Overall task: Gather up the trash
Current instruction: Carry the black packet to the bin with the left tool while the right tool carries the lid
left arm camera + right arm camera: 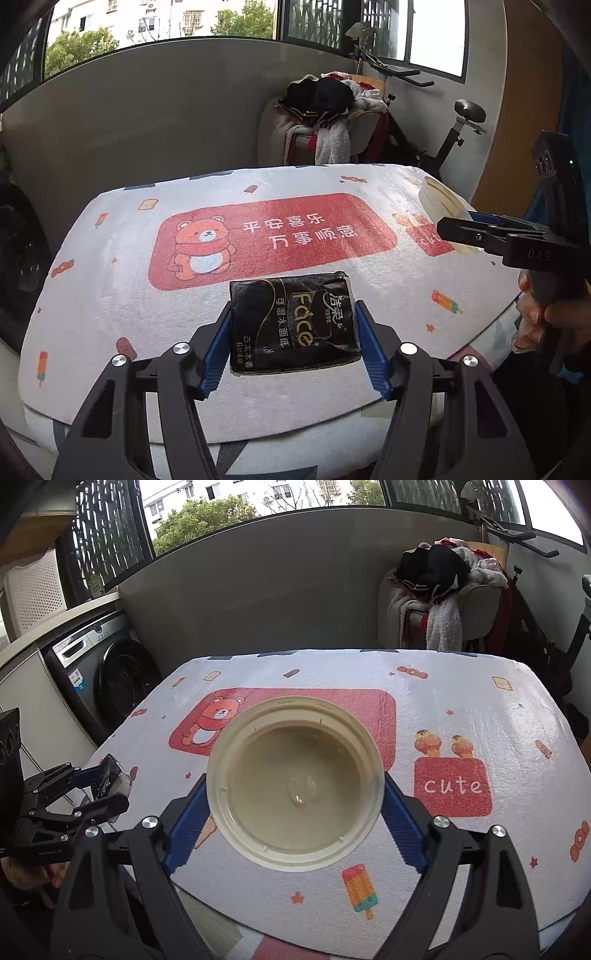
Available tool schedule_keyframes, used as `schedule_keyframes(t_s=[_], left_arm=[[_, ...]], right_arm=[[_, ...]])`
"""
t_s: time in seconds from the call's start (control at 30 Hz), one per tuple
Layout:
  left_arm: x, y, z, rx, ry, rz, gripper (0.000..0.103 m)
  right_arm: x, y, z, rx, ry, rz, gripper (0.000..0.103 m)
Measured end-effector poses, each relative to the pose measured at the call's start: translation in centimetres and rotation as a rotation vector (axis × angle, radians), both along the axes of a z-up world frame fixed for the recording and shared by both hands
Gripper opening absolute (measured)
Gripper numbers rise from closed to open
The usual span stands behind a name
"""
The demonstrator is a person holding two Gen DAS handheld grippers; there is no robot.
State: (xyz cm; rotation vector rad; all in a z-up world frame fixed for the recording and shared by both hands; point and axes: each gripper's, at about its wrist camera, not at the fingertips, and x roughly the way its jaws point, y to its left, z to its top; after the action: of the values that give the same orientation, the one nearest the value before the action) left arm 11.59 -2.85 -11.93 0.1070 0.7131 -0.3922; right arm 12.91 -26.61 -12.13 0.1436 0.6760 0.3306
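Observation:
A black tissue pack (pixel 293 324) with gold "Face" lettering sits between the blue pads of my left gripper (pixel 293 343), which is shut on it just above the table's near edge. My right gripper (pixel 295 812) is shut on a cream plastic lid (pixel 293 794), held with its hollow side facing the camera. In the left wrist view the right gripper (pixel 480 232) shows at the right with the lid (pixel 441 206) in it. In the right wrist view the left gripper (pixel 107 786) shows at the left with the tissue pack (pixel 110 775).
The table wears a white cloth (pixel 110 277) with a red bear print. A washing machine (pixel 107 679) stands to the left. A chair piled with clothes (pixel 325 118) and an exercise bike (pixel 443 133) stand behind the table, before a grey wall.

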Motion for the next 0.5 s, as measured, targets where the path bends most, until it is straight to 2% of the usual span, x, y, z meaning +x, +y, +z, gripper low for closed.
schedule_keyframes(t_s=[0.27, 0.5], left_arm=[[-8.3, 0.2, -1.6, -0.014, 0.038, -0.049, 0.062], [-12.3, -0.3, -4.2, 0.027, 0.091, -0.08, 0.062]], right_arm=[[-7.5, 1.8, 0.6, 0.009, -0.042, 0.028, 0.086], [-11.3, 2.2, -0.5, 0.015, -0.036, 0.03, 0.086]])
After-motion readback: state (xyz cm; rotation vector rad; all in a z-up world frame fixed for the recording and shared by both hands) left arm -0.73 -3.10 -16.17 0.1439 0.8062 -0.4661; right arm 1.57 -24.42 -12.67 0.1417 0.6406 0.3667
